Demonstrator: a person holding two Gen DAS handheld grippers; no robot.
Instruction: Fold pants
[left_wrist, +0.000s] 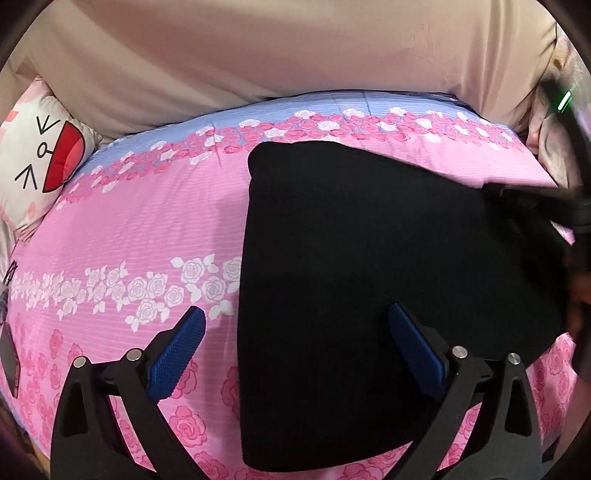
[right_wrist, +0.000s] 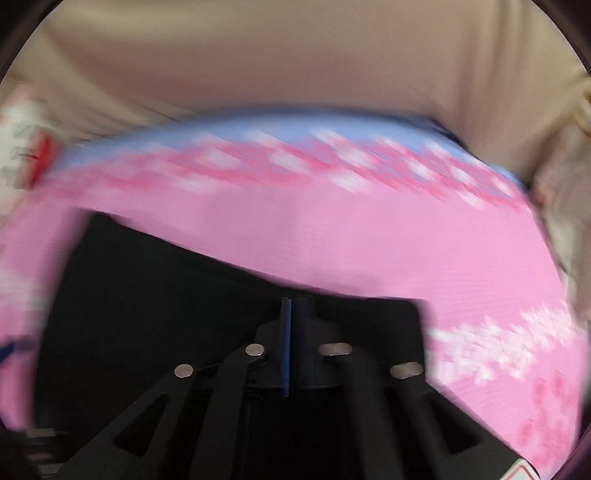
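The black pants (left_wrist: 388, 280) lie folded into a thick block on the pink rose-print bed cover (left_wrist: 155, 221). My left gripper (left_wrist: 295, 321) is open and empty, its blue pads straddling the near left edge of the pants. My right gripper (right_wrist: 290, 306) has its pads pressed together over the black pants (right_wrist: 166, 295); its view is blurred, and I cannot tell if cloth is pinched between them. In the left wrist view the right gripper (left_wrist: 524, 195) reaches in at the pants' far right edge.
A white cartoon-face cushion (left_wrist: 37, 158) lies at the far left of the bed. Beige fabric (left_wrist: 295, 55) rises behind the bed. A dark phone-like object (left_wrist: 9, 363) lies at the left edge. Crumpled pale cloth (left_wrist: 554, 147) sits at the far right.
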